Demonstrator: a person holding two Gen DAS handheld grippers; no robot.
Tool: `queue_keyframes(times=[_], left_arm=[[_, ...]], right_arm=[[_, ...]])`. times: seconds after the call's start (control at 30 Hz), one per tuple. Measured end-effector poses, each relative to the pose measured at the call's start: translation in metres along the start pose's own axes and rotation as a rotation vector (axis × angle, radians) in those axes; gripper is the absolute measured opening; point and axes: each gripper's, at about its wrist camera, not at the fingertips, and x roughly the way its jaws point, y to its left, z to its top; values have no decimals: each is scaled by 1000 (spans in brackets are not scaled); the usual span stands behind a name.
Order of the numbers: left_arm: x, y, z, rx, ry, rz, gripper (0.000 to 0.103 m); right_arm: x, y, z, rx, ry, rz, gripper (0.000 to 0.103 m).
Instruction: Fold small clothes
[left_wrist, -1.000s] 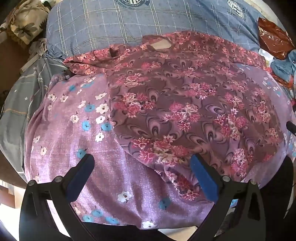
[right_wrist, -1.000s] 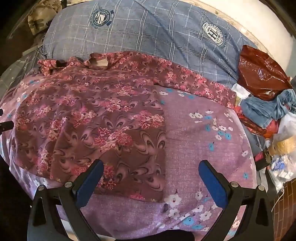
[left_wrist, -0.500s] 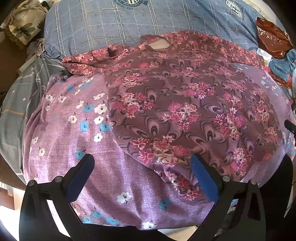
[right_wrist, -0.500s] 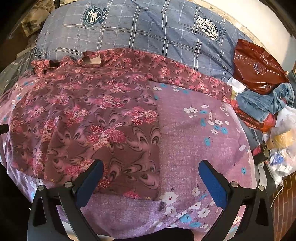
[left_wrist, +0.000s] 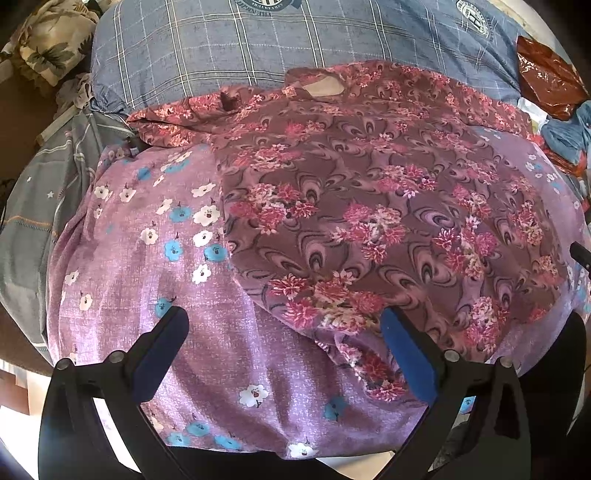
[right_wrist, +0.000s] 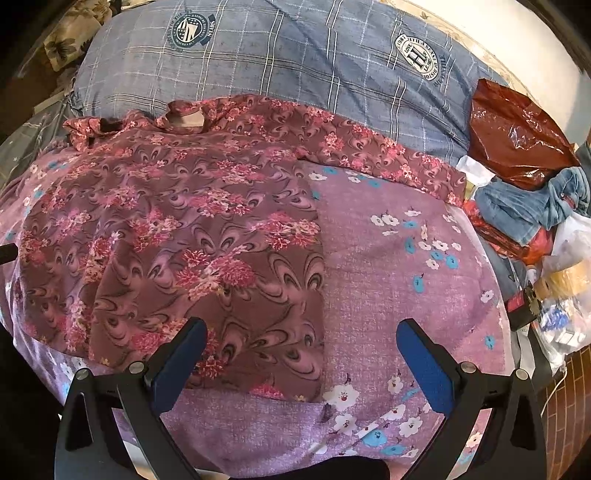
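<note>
While both grippers gape empty over floral top (left_wrist: 369, 206), only right view shows, seemingly, jeans (right_wrist: 532, 206).

The floral garment (left_wrist: 369, 206) hid most of the purple sheet (left_wrist: 177, 295) beneath it, and its near hem dipped behind a blue pad in the left view. The crest (left_wrist: 266, 3) on the plaid pillow (left_wrist: 221, 48) was cut off by the top edge. The small items beside the red bag (right_wrist: 517, 140) were too jumbled to identify.
</note>
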Motion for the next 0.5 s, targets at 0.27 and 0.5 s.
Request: queue_keyframes(times=[0.27,0.5], left_arm=[[2,1,-1,-1,8,8,103],[1,1,-2,-2,11,11,103]], right_arm=[[4,-7,-2,30,10,2,103],[5,-11,-5,51,18,3,103]])
